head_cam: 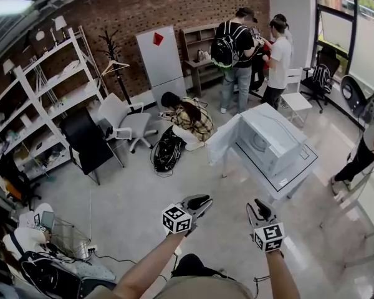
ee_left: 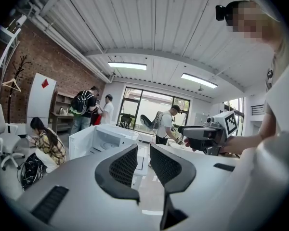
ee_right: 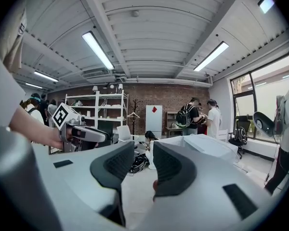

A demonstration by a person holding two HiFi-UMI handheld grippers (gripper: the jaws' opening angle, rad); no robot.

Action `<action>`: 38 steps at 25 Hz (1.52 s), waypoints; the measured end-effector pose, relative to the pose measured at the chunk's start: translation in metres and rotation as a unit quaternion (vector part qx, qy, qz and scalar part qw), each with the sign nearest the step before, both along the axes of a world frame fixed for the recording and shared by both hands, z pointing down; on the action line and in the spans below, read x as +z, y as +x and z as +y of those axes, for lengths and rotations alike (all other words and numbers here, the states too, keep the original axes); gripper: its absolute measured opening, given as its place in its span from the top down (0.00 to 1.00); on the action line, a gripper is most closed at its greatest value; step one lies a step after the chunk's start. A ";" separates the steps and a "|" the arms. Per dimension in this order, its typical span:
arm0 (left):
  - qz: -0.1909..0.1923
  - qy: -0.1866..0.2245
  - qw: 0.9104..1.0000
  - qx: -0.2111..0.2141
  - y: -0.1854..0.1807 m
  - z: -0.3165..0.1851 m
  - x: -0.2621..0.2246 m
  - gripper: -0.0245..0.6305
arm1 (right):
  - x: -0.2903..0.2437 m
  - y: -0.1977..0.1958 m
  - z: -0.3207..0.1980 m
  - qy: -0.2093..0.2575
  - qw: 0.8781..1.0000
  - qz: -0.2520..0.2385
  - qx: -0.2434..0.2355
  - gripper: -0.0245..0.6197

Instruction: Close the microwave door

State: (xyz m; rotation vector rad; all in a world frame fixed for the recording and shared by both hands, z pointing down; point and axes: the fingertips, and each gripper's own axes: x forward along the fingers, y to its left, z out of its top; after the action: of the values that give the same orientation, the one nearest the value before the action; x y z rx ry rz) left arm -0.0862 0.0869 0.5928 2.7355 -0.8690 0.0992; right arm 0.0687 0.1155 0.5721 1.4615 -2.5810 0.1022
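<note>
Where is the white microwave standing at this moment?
In the head view the microwave stands right of centre on a white table, its door open toward the crouching person on its left.

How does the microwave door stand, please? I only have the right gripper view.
Observer: Open; the head view shows the microwave door swung out from the microwave toward the picture's left.
Operator: Is anything inside?
Observer: The left gripper view shows a turntable inside.
Operator: Are we touching it?
Observer: No; in the head view the left hand-held gripper and right hand-held gripper hang short of its table.
</note>
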 end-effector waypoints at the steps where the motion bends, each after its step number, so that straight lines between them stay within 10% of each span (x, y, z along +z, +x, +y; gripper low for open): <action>1: 0.001 -0.001 1.000 -0.002 0.000 -0.002 0.001 0.85 | 0.002 0.001 -0.002 -0.002 1.000 0.000 -0.001 0.78; 38: 0.077 -0.073 0.991 0.083 -0.077 -0.298 0.057 0.85 | 0.039 -0.085 -0.240 -0.025 0.996 0.002 0.086 0.78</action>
State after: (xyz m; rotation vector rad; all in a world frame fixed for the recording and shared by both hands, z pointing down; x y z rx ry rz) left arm -0.1635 -0.2113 0.6500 2.6333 -0.5699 -0.0153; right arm -0.0168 -0.1247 0.6109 1.6616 -2.4251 0.1842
